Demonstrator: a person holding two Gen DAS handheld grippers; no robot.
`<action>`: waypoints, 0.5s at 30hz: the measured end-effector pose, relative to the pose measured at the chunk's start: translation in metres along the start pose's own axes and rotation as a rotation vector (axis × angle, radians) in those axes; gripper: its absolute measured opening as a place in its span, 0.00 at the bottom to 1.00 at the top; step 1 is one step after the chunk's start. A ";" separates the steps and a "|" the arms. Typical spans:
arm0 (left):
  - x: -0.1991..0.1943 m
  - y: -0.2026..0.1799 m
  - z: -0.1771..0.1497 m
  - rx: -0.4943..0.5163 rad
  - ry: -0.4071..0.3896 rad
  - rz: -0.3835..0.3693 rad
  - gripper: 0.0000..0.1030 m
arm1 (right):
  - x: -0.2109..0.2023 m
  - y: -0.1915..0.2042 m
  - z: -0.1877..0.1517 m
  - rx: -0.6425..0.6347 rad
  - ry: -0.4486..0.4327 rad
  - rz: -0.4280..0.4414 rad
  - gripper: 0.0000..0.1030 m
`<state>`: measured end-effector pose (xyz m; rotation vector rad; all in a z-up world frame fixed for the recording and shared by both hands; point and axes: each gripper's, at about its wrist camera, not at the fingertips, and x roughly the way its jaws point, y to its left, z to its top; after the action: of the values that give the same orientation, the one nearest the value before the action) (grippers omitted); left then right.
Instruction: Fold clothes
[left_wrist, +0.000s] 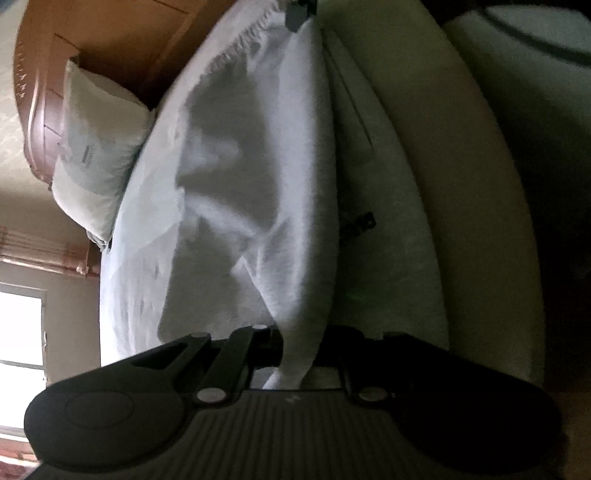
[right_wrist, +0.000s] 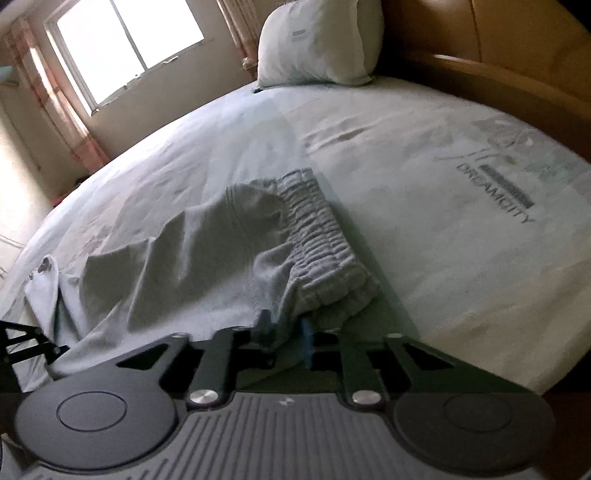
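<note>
Left gripper (left_wrist: 295, 354) nearest in the left wrist view, jaws clamped on a bunched end of pale grey sweatpants (left_wrist: 255, 206); soft fleecy cloth stretches away over the bed sheet (left_wrist: 129, 280), ribbed waistband (left_wrist: 243, 40) far off. Pillow (left_wrist: 92, 147) leans on wooden headboard (left_wrist: 122, 40); label unreadable. Right wrist view: right gripper (right_wrist: 286, 341) pinches the cloth just below the gathered waistband, pants lying crumpled on the bed. Sheet print reads "DREAMCITY" (right_wrist: 495, 195). Window (right_wrist: 125, 40) at top left.
</note>
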<state>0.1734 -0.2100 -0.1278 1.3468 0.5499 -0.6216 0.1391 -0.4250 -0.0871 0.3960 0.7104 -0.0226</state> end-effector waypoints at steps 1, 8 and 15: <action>-0.007 0.004 -0.003 -0.041 -0.010 -0.021 0.18 | -0.004 0.002 0.001 -0.006 -0.012 -0.005 0.39; -0.053 0.034 -0.038 -0.394 -0.071 -0.172 0.38 | -0.039 0.028 0.007 -0.091 -0.116 -0.022 0.75; -0.037 0.075 -0.118 -0.963 -0.011 -0.268 0.40 | -0.031 0.073 -0.006 -0.183 -0.088 0.128 0.79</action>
<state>0.1970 -0.0819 -0.0660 0.3636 0.8815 -0.4711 0.1228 -0.3584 -0.0465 0.2627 0.5941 0.1446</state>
